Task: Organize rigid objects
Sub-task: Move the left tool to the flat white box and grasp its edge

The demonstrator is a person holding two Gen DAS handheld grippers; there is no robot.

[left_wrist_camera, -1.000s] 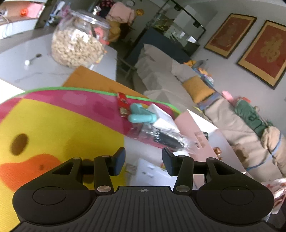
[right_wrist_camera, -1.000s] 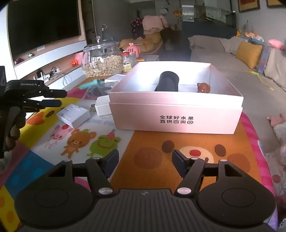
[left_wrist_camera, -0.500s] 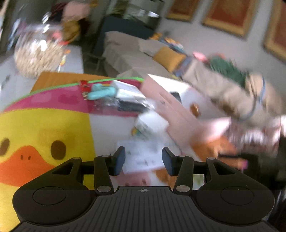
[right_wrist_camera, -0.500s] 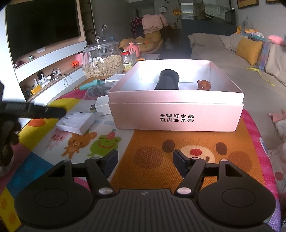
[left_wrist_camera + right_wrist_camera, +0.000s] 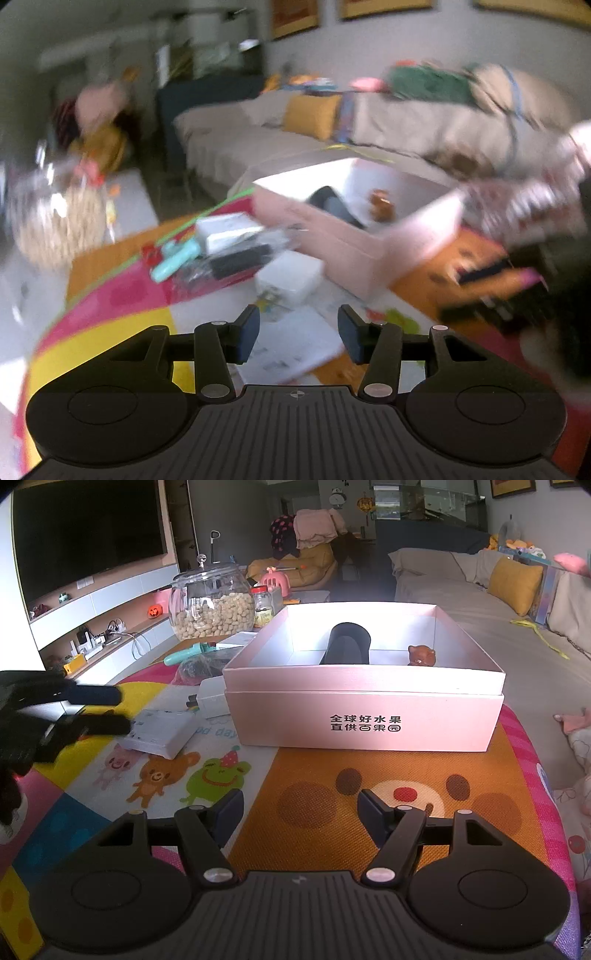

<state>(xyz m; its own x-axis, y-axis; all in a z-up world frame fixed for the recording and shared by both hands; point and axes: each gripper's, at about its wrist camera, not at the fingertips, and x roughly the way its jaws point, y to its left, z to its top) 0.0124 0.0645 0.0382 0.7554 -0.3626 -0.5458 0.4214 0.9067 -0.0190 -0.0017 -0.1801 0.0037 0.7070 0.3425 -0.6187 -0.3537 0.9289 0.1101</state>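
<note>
Left gripper [image 5: 298,334]: jaws parted, nothing between them, poised just above the flat white box [image 5: 159,733] lying on the cartoon play mat [image 5: 406,794] that covers the counter. Right gripper [image 5: 300,818]: jaws also apart and empty, hovering low over the orange bear panel, well short of the pink storage box [image 5: 364,716]. Inside the pink box: a black cylinder [image 5: 349,644] on its side and a small brown bear figurine [image 5: 422,655]. Not yet sorted, left of the pink box: a second white box [image 5: 211,698] touching its wall, a clear bag of dark items [image 5: 201,666], a teal handled tool [image 5: 188,652]. Left view is heavily motion-blurred. Risks, as I judge them: the flat white box looks wide for the present opening, so a pinch at one corner could let it pivot or slip out; a fast approach could shove it into the clutter.
</note>
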